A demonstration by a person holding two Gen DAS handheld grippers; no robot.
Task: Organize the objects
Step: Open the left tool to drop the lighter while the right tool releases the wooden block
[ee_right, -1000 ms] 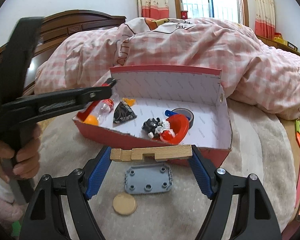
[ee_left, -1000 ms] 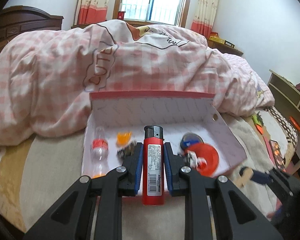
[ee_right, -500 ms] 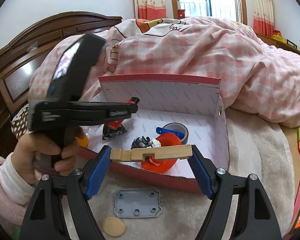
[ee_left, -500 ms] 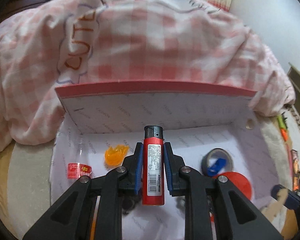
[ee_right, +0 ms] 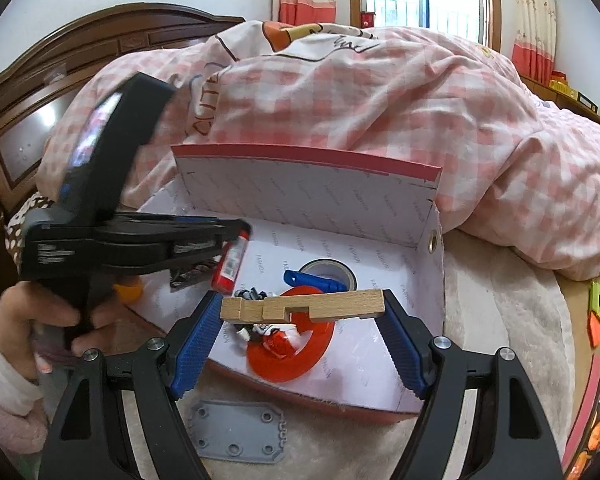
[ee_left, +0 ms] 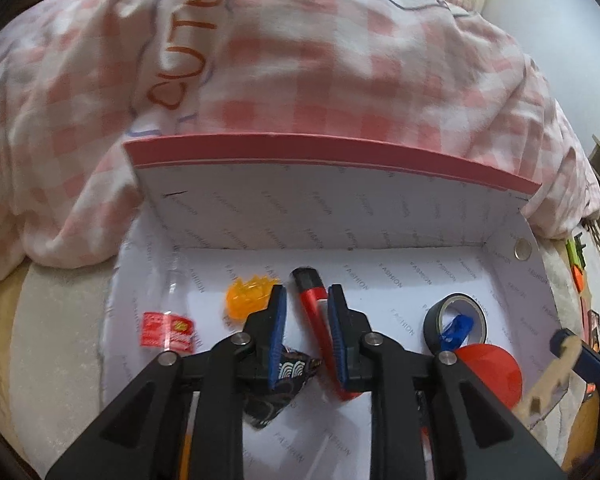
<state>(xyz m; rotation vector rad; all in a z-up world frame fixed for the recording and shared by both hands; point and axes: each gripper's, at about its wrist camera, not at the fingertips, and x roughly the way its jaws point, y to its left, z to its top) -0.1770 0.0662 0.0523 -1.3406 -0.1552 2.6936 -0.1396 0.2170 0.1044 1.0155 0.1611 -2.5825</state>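
Observation:
A red-edged cardboard box [ee_left: 332, 152] with a white lining lies on the bed. My left gripper [ee_left: 306, 300] is inside it with its jaws apart; the red lighter [ee_left: 314, 312] tilts loosely between them, no longer clamped. In the right wrist view the lighter [ee_right: 230, 264] hangs just below the left gripper's tips [ee_right: 236, 230]. My right gripper [ee_right: 302, 308] is shut on a notched wooden block [ee_right: 304, 306] held crosswise over the box's near edge.
In the box lie a plastic bottle [ee_left: 166, 324], an orange toy [ee_left: 248, 300], a patterned pouch [ee_left: 284, 384], a tape roll [ee_left: 454, 320], a blue piece [ee_right: 312, 280] and a red ring [ee_right: 292, 348]. A grey plate [ee_right: 236, 432] lies before the box. A pink checked quilt [ee_right: 380, 100] lies behind.
My left gripper moved forward and down into the box and opened, so the lighter now tilts loose between the jaws. My right gripper moved closer to the box with the block.

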